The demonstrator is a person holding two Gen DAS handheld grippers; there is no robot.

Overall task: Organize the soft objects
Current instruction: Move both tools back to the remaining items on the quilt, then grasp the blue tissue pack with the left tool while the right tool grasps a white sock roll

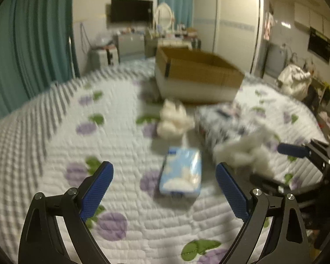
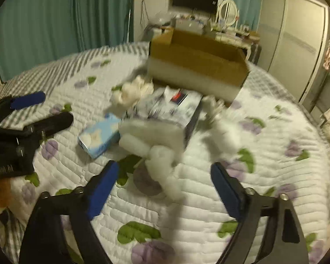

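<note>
On a quilted bedspread lies a light blue tissue pack (image 1: 180, 173), just ahead of my open, empty left gripper (image 1: 165, 169). Beyond it sit a white plush toy (image 1: 173, 118), a patterned black-and-white pack (image 1: 220, 121) and a white fluffy item (image 1: 246, 151). My right gripper (image 2: 165, 171) is open and empty, hovering over the white fluffy item (image 2: 156, 140). The tissue pack (image 2: 100, 136), the patterned pack (image 2: 169, 107) and the white plush toy (image 2: 132, 92) lie ahead of it. An open cardboard box (image 1: 200, 72) stands at the back, and it also shows in the right wrist view (image 2: 198, 63).
The bedspread (image 1: 55, 145) has purple and green flower prints. The right gripper's blue pad (image 1: 293, 150) shows at the right of the left wrist view. The left gripper (image 2: 22, 118) shows at the left of the right wrist view. Teal curtains, a TV and a dresser stand behind the bed.
</note>
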